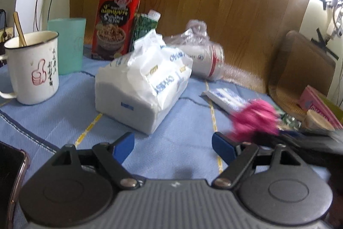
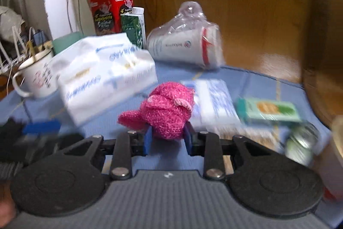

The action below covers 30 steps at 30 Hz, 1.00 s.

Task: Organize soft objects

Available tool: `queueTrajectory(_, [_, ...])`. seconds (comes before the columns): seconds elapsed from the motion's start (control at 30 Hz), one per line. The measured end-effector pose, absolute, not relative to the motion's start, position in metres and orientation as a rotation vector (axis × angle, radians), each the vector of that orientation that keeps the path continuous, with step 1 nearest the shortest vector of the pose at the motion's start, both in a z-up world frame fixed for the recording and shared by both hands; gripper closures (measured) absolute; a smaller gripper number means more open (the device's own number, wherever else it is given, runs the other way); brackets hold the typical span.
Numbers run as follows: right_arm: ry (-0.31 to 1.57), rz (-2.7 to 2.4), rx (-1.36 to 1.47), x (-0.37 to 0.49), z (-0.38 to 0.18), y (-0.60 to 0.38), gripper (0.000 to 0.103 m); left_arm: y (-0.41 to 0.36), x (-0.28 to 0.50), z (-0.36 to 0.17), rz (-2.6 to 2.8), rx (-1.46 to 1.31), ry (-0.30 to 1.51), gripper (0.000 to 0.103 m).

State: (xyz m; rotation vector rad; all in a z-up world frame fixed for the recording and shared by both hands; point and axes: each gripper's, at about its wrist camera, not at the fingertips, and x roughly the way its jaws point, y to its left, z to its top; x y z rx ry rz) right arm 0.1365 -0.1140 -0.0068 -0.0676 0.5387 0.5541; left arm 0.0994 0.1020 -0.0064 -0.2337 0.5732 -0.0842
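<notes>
A pink knitted soft toy [image 2: 165,111] sits between the blue pads of my right gripper [image 2: 168,138], which is shut on it above the blue cloth. In the left wrist view the same toy [image 1: 255,117] appears blurred at the right, just beyond my left gripper's right finger. My left gripper [image 1: 172,145] is open and empty, low over the cloth, facing a white soft pack of tissues [image 1: 143,83]. The tissue pack [image 2: 107,74] also lies left of the toy in the right wrist view.
On the blue cloth [image 1: 64,117] stand a white enamel mug [image 1: 32,68], a teal cup [image 1: 68,44], a red box [image 1: 118,18], a green carton [image 1: 143,29], bagged paper cups [image 1: 201,55], a flat white-blue packet [image 2: 212,100] and a teal box [image 2: 270,109]. A phone [image 1: 10,175] lies at the left.
</notes>
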Motion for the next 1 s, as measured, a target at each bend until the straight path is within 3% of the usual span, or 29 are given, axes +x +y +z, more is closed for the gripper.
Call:
queueTrajectory(0.3, [0.523, 0.494, -0.016, 0.023, -0.025, -0.200, 0.073, 0.076, 0.101, -0.009, -0.024, -0.077, 0.629, 0.020])
queueTrajectory(0.57, [0.513, 0.292, 0.121, -0.029, -0.040, -0.271, 0.073, 0.051, 0.097, -0.005, -0.038, -0.035, 0.667, 0.020])
queueTrajectory(0.8, [0.481, 0.218, 0.142, -0.052, -0.047, -0.295, 0.064, -0.022, 0.058, 0.028, -0.486, -0.124, 0.671, 0.019])
queueTrajectory(0.87, [0.467, 0.225, 0.119, -0.054, -0.047, -0.292, 0.060, -0.048, 0.051, 0.033, -0.627, -0.122, 0.693, 0.014])
queueTrajectory(1.0, [0.454, 0.228, 0.084, -0.049, -0.049, -0.291, 0.059, -0.093, 0.042, 0.031, -0.781, -0.093, 0.748, 0.013])
